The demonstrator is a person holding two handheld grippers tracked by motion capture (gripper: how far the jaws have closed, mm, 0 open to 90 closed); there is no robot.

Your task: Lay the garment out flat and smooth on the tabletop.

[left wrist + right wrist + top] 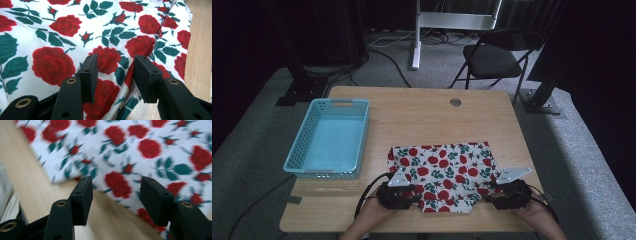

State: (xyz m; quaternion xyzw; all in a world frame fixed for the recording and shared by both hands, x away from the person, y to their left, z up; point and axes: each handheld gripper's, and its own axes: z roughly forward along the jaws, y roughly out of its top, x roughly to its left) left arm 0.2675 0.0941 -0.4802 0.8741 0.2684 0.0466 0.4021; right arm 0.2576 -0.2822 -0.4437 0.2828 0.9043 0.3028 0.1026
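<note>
Rose-printed white cloth [442, 175] on the wooden bench [422, 115] looks light and limp; both grippers, left gripper [401, 194] and right gripper [508, 194], gape released at its near corners, the best holds.

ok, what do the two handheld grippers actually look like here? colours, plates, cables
Both are black. The left gripper and right gripper each carry a pale grey three-cornered plate on top and trail a black cable back toward the person. In the gripper views the fingers are flat, blocky matte-black pads with small screw holes, mounted on black links with brass-coloured rivets. The forearms look bare; no sleeves visible.
</note>
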